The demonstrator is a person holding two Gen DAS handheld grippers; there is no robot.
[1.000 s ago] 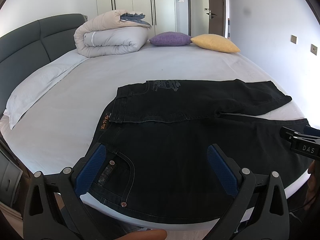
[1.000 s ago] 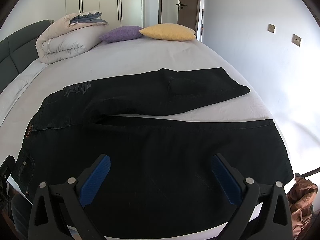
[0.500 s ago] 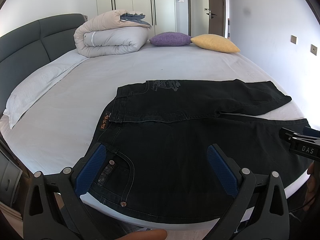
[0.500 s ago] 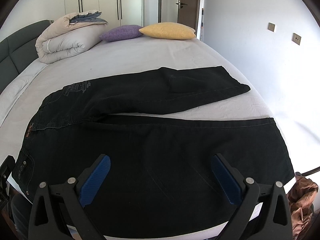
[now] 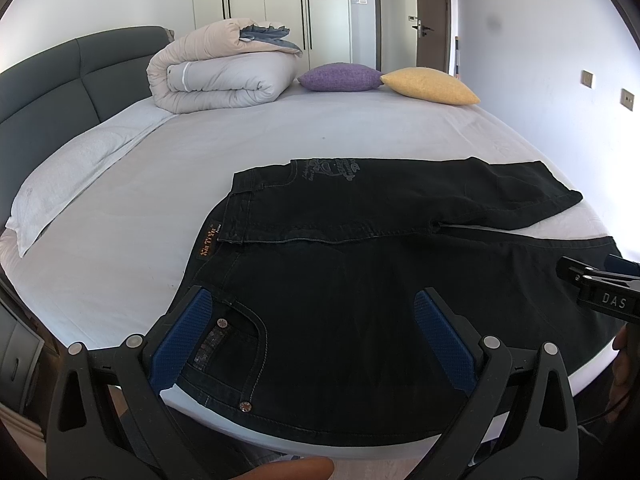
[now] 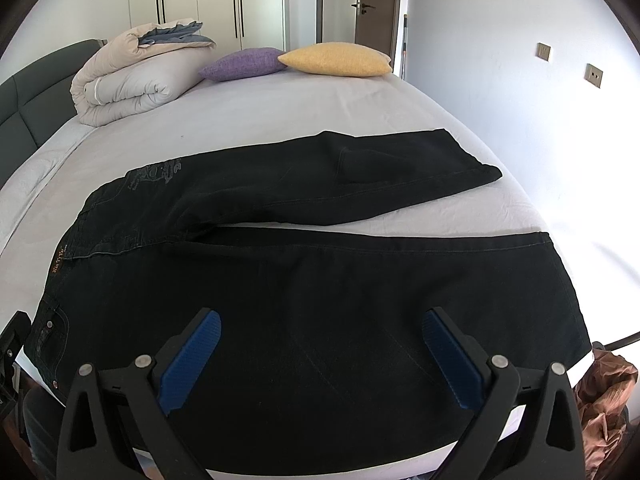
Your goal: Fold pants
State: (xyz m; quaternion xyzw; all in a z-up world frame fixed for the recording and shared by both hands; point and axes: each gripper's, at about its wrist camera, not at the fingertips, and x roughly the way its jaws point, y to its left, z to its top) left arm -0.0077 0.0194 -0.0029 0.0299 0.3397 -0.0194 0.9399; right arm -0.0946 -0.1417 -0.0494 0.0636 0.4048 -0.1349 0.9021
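Black pants (image 5: 360,288) lying flat on the bed (image 5: 140,216), near the front edge. Waistband is toward my left, legs run to the right. Far leg (image 6: 360,184) is angled away from the near leg (image 6: 360,280), with a wedge of sheet showing between them toward the hems. Near edge of the pants hangs slightly over the mattress edge.

My left claw (image 5: 316,340) is wide open, holding nothing, hovering over the waist end; its left pad (image 5: 180,340) sits above the front pocket with the rivets. My right claw (image 6: 320,356) is also spread wide and empty, above the near leg at roughly mid-length. Can't tell if either touches the fabric.

From the left view the right claw's tip shows at the right edge, over the near leg's hem area.

At the back of the bed: rolled duvet (image 5: 224,76), purple cushion (image 5: 340,78), yellow cushion (image 5: 432,86). White pillow (image 5: 76,168) along the grey headboard (image 5: 60,76).
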